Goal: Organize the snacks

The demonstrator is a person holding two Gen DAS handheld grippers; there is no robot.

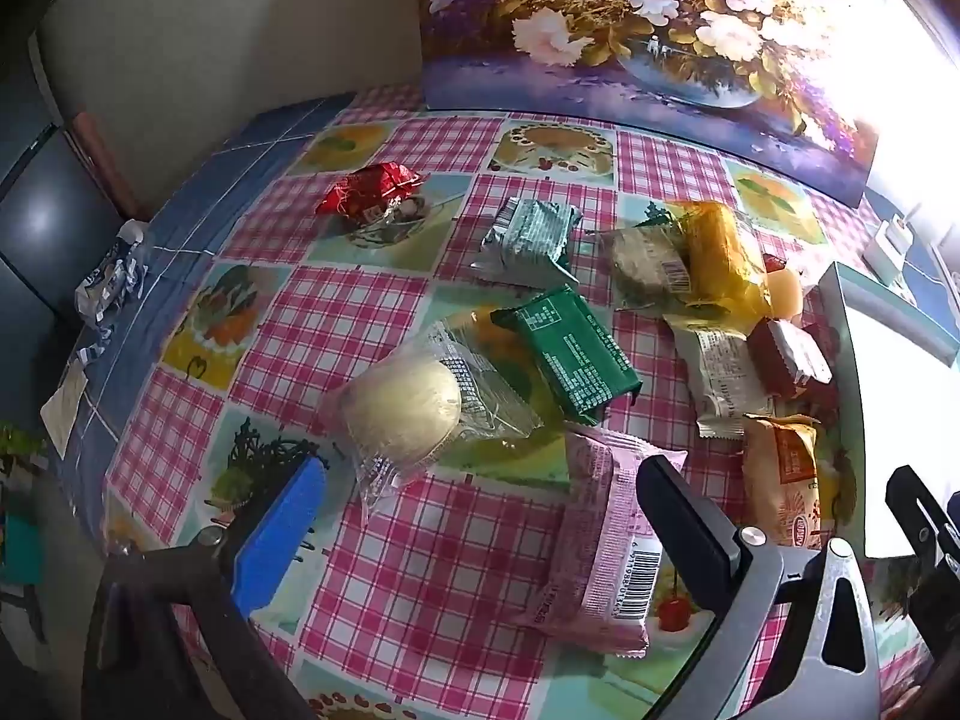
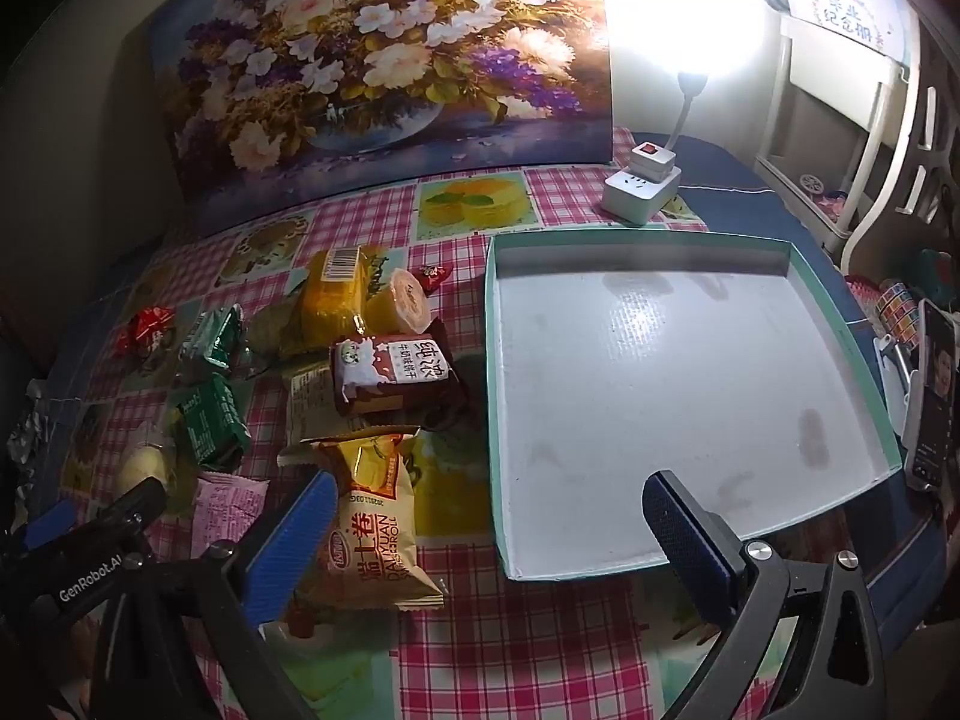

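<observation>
Left gripper (image 1: pixel 474 516): fingers apart, nothing between them, hovering low over the checked tablecloth (image 1: pixel 420 570). Blue pad of one finger (image 1: pixel 282 534) sits near the clear-wrapped round bun (image 1: pixel 402 414); the other finger (image 1: pixel 690 528) overlaps the pink packet (image 1: pixel 600 540) in view, contact not clear.

Right gripper (image 2: pixel 492 534): fingers also wide apart and empty. One finger (image 2: pixel 294 540) is just beside the yellow Swiss roll bag (image 2: pixel 372 522), the other (image 2: pixel 690 534) hangs over the near edge of the teal-rimmed tray (image 2: pixel 840 312). Tray holds nothing yet.

Snacks all lie loose on the cloth, left of the tray: dark green packet (image 1: pixel 570 354), pale green packet (image 1: pixel 528 240), red candy wrapper (image 1: pixel 372 189) farthest out, brown milk-biscuit pack (image 2: pixel 396 378) closest to the tray wall, yellow cake rolls (image 2: pixel 360 294) behind it.

Handling, judged: all light, film-wrapped, slippery, air-puffed. Bun and Swiss roll are soft and crush easily, so pinch gently across the short width at mid-body, or take the crimped end seal. Biscuit packs are stiffer and will take a firmer squeeze across their flat sides. Flat pink packet lies low; a finger likely needs to get under an edge.

Task looks barely started.
</observation>
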